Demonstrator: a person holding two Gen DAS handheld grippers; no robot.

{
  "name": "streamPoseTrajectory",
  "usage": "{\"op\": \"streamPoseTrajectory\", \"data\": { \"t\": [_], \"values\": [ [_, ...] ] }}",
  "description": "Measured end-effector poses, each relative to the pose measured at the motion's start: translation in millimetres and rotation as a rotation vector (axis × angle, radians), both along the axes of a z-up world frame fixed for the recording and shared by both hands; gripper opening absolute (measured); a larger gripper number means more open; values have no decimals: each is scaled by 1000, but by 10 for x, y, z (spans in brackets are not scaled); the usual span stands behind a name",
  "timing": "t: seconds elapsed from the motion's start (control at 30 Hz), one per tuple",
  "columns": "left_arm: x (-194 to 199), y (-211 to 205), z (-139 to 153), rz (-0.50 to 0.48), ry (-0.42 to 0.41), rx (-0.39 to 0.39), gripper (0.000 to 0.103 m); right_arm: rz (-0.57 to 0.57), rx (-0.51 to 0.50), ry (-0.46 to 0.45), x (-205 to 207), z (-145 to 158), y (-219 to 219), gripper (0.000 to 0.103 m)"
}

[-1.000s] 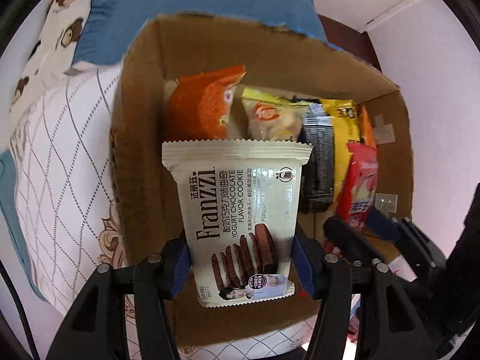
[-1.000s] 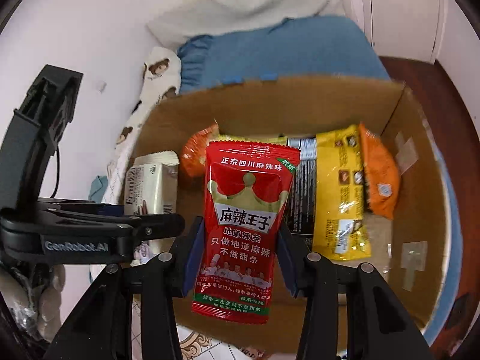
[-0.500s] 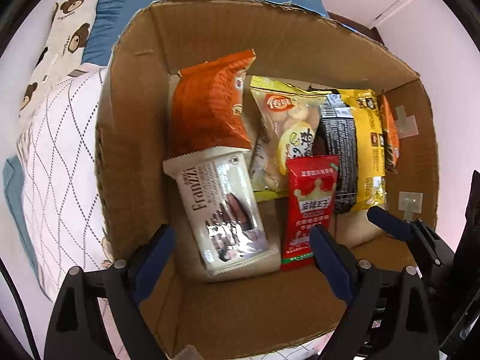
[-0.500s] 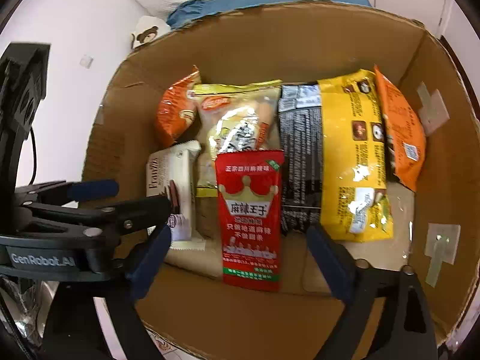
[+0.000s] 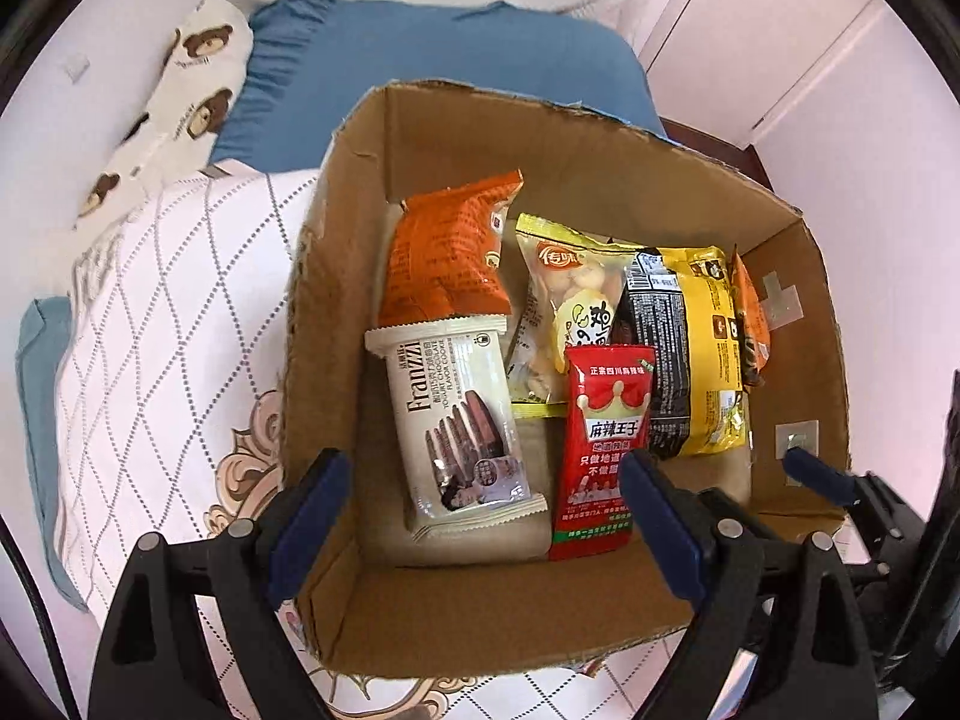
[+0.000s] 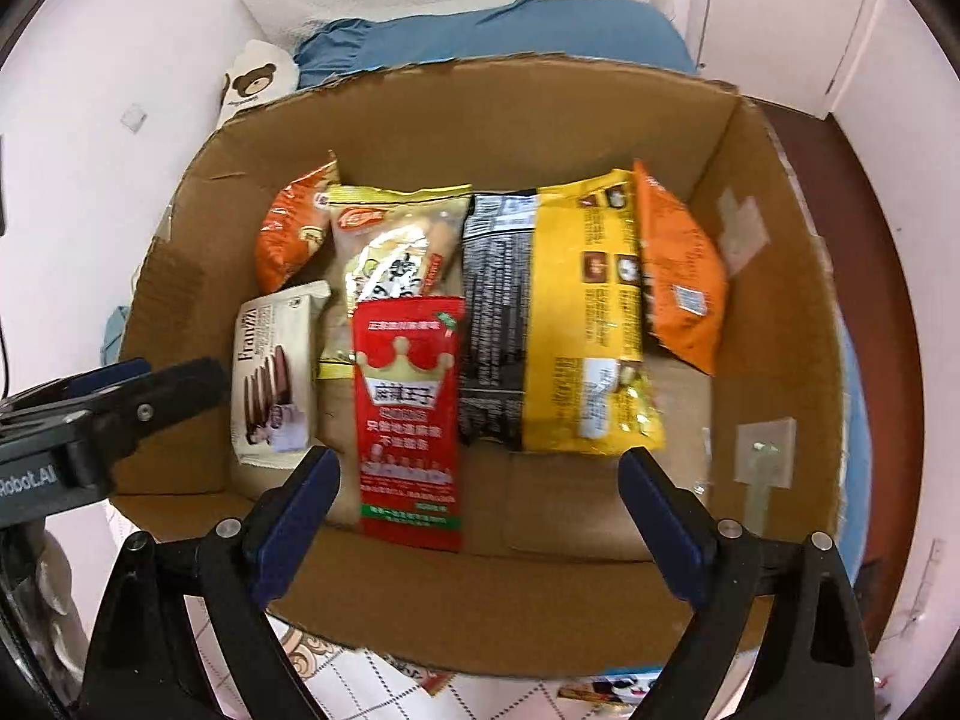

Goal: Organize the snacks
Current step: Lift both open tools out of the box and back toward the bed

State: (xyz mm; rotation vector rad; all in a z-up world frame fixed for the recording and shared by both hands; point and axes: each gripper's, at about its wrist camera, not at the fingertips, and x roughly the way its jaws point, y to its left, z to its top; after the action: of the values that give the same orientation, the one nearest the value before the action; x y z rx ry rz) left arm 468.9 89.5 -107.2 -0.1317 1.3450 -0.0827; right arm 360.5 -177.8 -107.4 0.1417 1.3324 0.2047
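An open cardboard box (image 5: 456, 618) (image 6: 516, 114) holds several snack packs. The cream Franzzi cookie pack (image 5: 456, 420) (image 6: 273, 372) lies at the box's left, the red spicy-strip pack (image 5: 603, 450) (image 6: 411, 414) beside it. Behind them lie an orange bag (image 5: 450, 258), a pale yellow pack (image 5: 570, 300) (image 6: 396, 252), a black-and-yellow pack (image 5: 690, 348) (image 6: 558, 312) and an orange pack (image 6: 681, 282) at the right wall. My left gripper (image 5: 483, 516) is open and empty above the box's near edge. My right gripper (image 6: 480, 516) is open and empty too.
The box sits on a white quilt (image 5: 162, 312) with a grid pattern. A blue pillow (image 5: 420, 78) and a bear-print pillow (image 5: 174, 114) lie behind it. White walls and a cupboard door (image 5: 750, 30) stand beyond. The left gripper body (image 6: 78, 426) shows in the right wrist view.
Both grippers opened and let go of their packs: the Franzzi pack and the red pack now lie in the box. Both grippers have pulled back and up from the box.
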Motion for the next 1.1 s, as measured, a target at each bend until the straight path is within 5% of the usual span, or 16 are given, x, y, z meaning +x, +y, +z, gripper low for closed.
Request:
{"op": "streamPoseTrajectory", "data": {
  "t": [0.8,1.1],
  "values": [
    [-885,-271,862,-54,-314,68,92,-33,-92,-273,-880,1066,-338,96],
    [-1295,-299,774,-52,-304,74,92,-67,-36,-243,-1309,913,-552,96]
  ]
}}
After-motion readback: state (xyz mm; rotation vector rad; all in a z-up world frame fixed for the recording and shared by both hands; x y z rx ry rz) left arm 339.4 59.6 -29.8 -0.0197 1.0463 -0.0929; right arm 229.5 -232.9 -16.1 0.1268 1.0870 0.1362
